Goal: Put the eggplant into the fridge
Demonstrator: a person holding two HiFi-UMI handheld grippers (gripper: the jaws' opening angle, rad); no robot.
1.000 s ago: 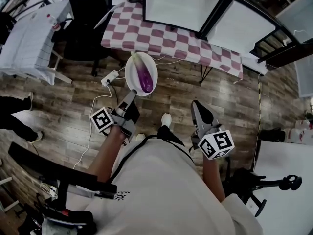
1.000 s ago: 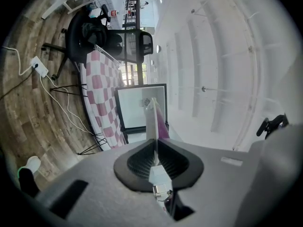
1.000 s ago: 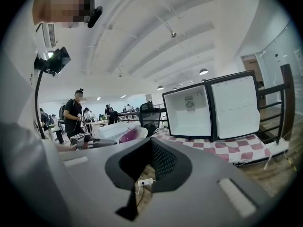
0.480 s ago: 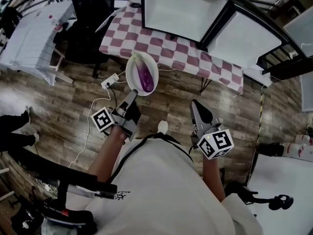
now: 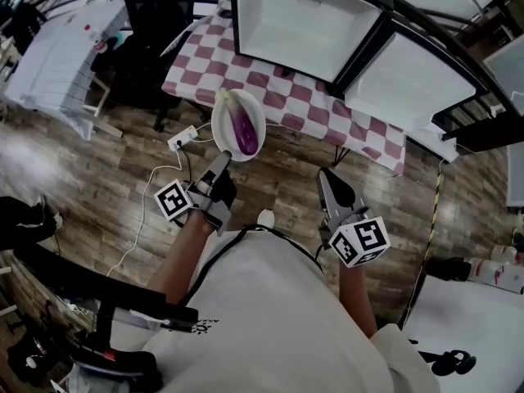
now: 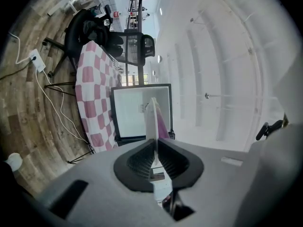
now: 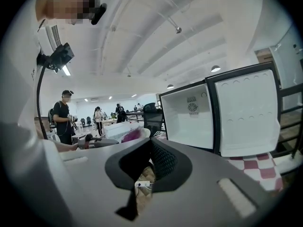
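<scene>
Left gripper [image 5: 219, 164] is clamped on the thin rim of a smooth white oval plate [image 5: 223, 119], jaws nearly together with just the plate edge between the ribbed black pads. In the left gripper view the plate shows edge-on as a pale blade. The eggplant [image 5: 243, 129] lies on that plate, glossy purple and long, a bit left of the middle of the head view. The plate's far rim overlaps the near edge of the table [image 5: 278, 84], which wears a pink-and-white checked cloth that hangs soft over the side. Right gripper [image 5: 330, 185] sits right of centre with its jaws pulled in close and nothing between them; through the narrow slit its own view only shows floor and a white power strip [image 5: 184, 131]. The fridge [image 5: 299, 19] stands on the table at the top of the head view, a boxy thing with a plain white inside and a dark frame. Its door [image 5: 405, 76] is swung wide to the right, flat and white too. The floor [image 5: 123, 170] is worn wood planks, and between me and the table it's mostly open, apart from a white cord looping on the left. There's a black office chair [image 5: 151, 23] at the upper left, close to the table corner.
</scene>
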